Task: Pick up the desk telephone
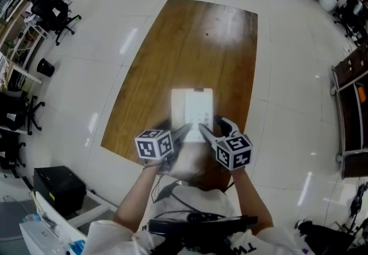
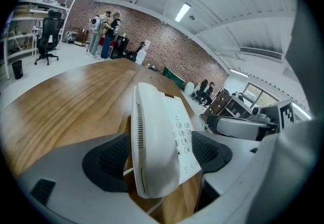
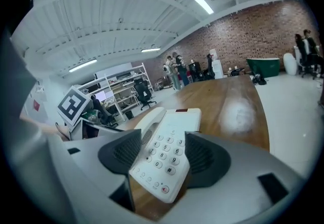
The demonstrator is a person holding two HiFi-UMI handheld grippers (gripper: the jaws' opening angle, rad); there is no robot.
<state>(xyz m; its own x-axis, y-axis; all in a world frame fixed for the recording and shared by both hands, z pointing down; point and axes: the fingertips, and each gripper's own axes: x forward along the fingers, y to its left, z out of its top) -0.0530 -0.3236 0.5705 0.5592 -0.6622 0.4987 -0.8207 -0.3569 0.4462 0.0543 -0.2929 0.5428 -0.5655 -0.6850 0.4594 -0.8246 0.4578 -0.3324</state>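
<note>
the white desk telephone [image 1: 192, 111] lies on the long wooden table [image 1: 195, 35], near the end closest to the person, with its handset [image 2: 152, 139] resting in the cradle along one side and the keypad [image 3: 164, 154] beside it. both tongs reach in over the table's near edge from either side of the body. the left gripper [image 1: 179, 134] has its jaws spread apart, and in the left gripper view the telephone stands between them at the handset side: a sliver of table and a thin pale cord [image 2: 128, 170] show between the left pad [image 2: 106, 160] and the handset, so nothing is clamped. the right gripper [image 1: 216, 129] is likewise spread, and in the right gripper view the keypad end of the telephone sits between its dark ribbed pads [image 3: 202, 160], which lie just beside the casing's edges without visibly squeezing it. each gripper's marker cube [image 1: 154, 144] shows in the head view, close above the person's forearms. around the table lies a pale glossy floor [image 1: 103, 64], with office chairs [image 1: 54, 9] at the edges and people [image 2: 104, 33] standing before a brick wall [image 2: 167, 41] at the far end.
</note>
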